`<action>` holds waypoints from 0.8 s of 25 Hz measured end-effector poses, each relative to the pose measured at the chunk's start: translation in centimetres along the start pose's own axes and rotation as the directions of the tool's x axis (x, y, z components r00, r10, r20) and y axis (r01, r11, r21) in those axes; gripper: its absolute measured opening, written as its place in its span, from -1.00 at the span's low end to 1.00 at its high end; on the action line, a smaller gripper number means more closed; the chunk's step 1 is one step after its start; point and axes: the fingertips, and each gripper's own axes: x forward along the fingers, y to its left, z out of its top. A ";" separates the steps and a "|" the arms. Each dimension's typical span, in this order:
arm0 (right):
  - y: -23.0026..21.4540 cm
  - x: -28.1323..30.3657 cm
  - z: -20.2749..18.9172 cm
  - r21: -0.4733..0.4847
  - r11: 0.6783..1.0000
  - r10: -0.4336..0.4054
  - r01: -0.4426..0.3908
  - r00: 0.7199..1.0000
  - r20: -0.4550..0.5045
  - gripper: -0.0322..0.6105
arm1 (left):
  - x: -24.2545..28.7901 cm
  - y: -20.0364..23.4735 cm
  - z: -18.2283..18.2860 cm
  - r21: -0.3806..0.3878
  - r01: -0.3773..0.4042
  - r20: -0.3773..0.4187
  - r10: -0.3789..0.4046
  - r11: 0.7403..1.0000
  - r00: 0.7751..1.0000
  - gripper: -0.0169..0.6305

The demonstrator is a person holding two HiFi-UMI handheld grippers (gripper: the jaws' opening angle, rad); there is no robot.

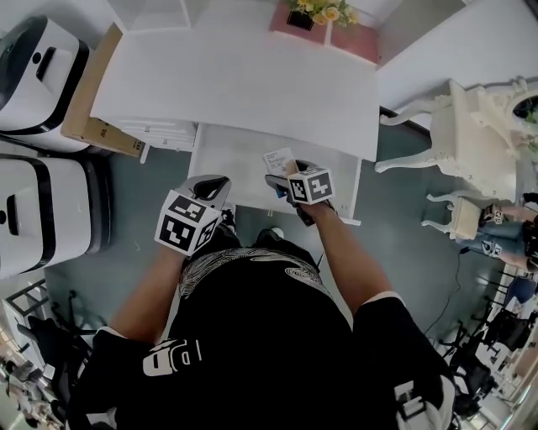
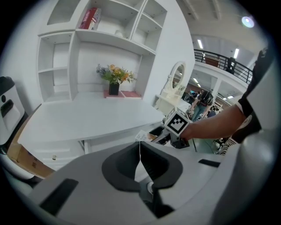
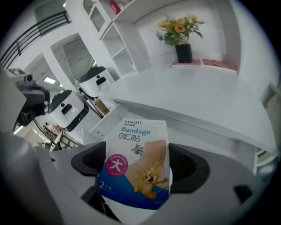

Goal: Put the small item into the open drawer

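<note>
Under the white table (image 1: pixel 252 76), the drawer (image 1: pixel 235 168) stands open. The right gripper (image 3: pixel 137 166) pinches a bandage packet (image 3: pixel 134 145) above it for dropping. The left gripper (image 2: pixel 140 165) is clenched and empty.

On desk (image 1: pixel 235 84): yellow flowers (image 1: pixel 324 10) in blk pot, pink pads (image 1: pixel 353 38) beside.
Floor L: 2 white machines (image 1: pixel 38 76), cardboard box (image 1: pixel 97 92) by desk edge.
Floor R: ornate white dresser (image 1: pixel 483 117).
Shelves (image 2: pixel 109 37): red box (image 2: pixel 90 18) up top.

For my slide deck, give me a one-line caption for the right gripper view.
Right gripper grips a bandage packet between its jaws, facing the white desk and potted flowers.
</note>
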 end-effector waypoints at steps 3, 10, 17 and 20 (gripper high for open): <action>-0.7 1.9 -1.1 -0.127 0.992 -0.025 0.015 0.996 -0.083 0.46 | -0.4 0.9 0.3 -0.006 -0.012 0.007 0.012 1.000 1.000 -0.90; -2.7 5.9 -3.4 -0.230 0.973 -0.067 0.017 0.975 -0.211 0.46 | -1.1 2.6 -0.4 -0.042 -0.036 0.006 0.036 0.998 0.999 -0.90; -3.3 8.8 -4.7 -0.223 0.975 -0.078 0.014 0.956 -0.283 0.46 | -2.1 4.3 -1.5 -0.086 -0.065 0.000 0.065 0.994 0.998 -0.90; -3.7 9.3 -5.2 -0.293 0.956 -0.122 0.027 0.943 -0.310 0.46 | -2.3 4.7 -1.6 -0.101 -0.073 0.002 0.074 0.992 0.997 -0.90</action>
